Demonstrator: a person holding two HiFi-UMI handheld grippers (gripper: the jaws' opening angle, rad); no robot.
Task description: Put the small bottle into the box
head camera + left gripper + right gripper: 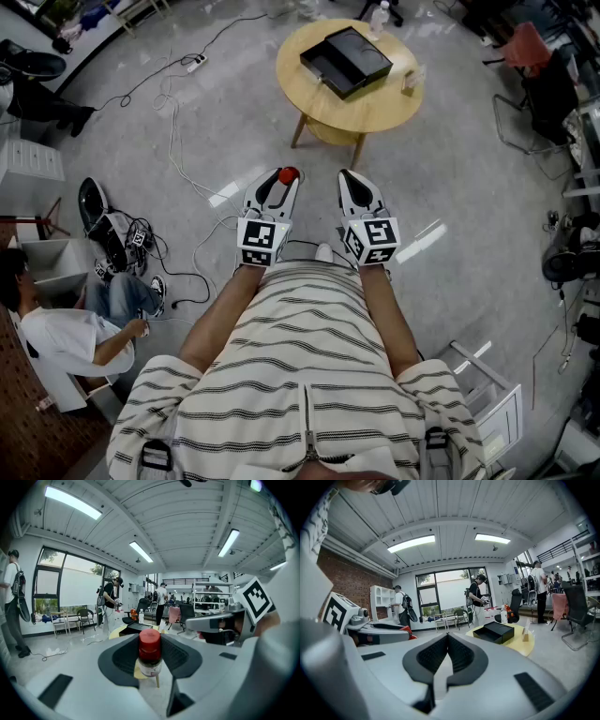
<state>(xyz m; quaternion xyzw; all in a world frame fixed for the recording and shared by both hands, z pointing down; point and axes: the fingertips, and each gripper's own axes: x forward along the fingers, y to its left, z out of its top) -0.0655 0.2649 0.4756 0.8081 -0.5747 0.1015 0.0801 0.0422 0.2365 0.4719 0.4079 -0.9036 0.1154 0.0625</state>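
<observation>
Left gripper [150, 641] clamps cylindrical small bottle [150, 657] between ribbed pads [124, 656]; right gripper [447, 638] closed.

My left gripper [150, 641] has its jaws closed on a red-capped small bottle [150, 665], held upright. Beyond it I see a round table [121, 631] carrying a black box [140, 626].
</observation>
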